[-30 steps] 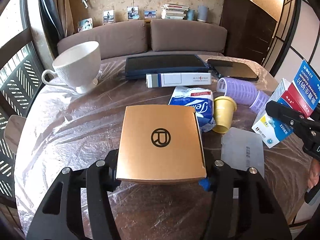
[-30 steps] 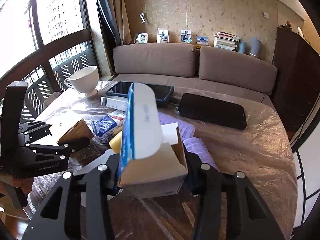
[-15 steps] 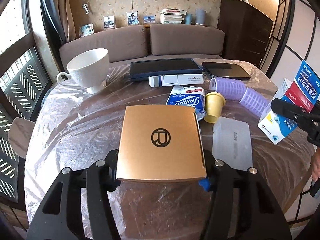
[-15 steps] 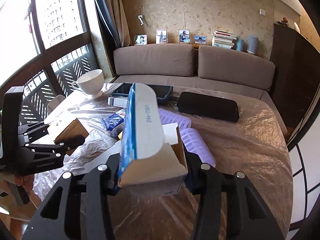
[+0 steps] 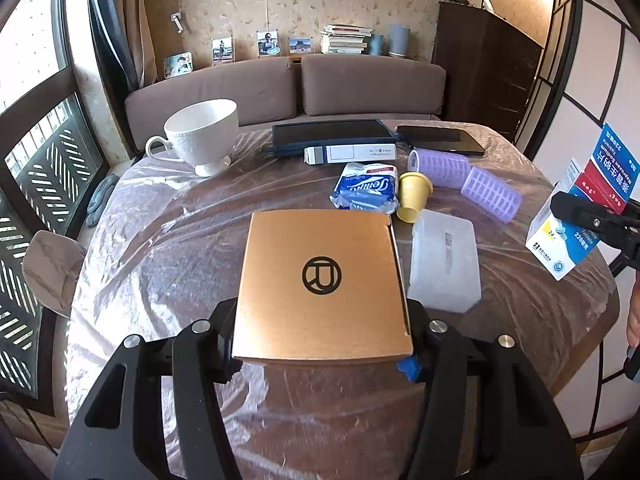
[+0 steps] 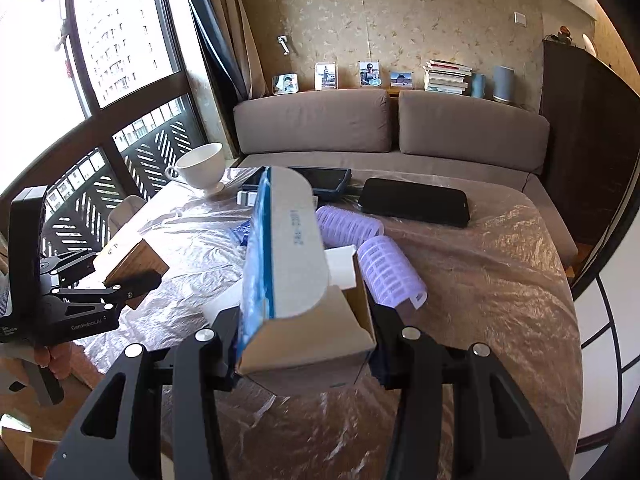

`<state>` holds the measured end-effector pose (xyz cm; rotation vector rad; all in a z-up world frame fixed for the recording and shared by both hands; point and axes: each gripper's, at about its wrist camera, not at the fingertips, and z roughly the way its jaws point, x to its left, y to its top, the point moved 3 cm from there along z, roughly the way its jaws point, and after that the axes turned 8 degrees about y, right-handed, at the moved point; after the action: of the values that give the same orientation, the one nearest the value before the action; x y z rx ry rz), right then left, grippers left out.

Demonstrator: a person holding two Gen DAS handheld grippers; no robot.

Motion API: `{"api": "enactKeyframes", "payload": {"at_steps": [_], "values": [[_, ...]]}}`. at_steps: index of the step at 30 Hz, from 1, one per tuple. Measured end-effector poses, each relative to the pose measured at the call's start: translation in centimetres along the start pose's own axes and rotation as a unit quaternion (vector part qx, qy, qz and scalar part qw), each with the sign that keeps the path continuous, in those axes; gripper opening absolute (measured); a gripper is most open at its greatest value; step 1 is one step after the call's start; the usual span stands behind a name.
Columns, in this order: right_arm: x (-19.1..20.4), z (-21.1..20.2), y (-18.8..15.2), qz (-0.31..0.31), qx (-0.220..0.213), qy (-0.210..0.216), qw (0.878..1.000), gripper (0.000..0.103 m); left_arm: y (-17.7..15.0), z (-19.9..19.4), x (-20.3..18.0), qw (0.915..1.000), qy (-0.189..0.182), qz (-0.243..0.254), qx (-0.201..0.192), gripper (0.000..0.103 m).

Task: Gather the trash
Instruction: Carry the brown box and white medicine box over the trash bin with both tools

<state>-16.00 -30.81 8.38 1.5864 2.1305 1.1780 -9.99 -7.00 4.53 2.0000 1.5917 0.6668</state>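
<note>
The gold carton (image 5: 323,280), light and stiff, is clamped by its side edges in the left gripper (image 5: 322,354); the crushable opened medicine box (image 6: 298,280) is held in the right gripper (image 6: 304,356), at three o'clock.

Cup (image 5: 202,136) left of tablet (image 5: 332,134)
</note>
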Motion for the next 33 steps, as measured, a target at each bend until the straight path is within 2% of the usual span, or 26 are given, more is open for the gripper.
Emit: {"api": "enactKeyframes", "payload": {"at_steps": [15,33], "values": [[2.1,-2.4,-2.0,-0.001,0.030,0.055,0.998,0.046,-2.4,-4.5,-1.0,0.9987,-0.041,0.031,-0.002,0.059],[4.6,-3.1,-5.4,-0.001,0.085,0.107,0.991,0.046,-5.3,-6.7,-2.3,0.9955,-0.077,0.055,0.011,0.059]]}}
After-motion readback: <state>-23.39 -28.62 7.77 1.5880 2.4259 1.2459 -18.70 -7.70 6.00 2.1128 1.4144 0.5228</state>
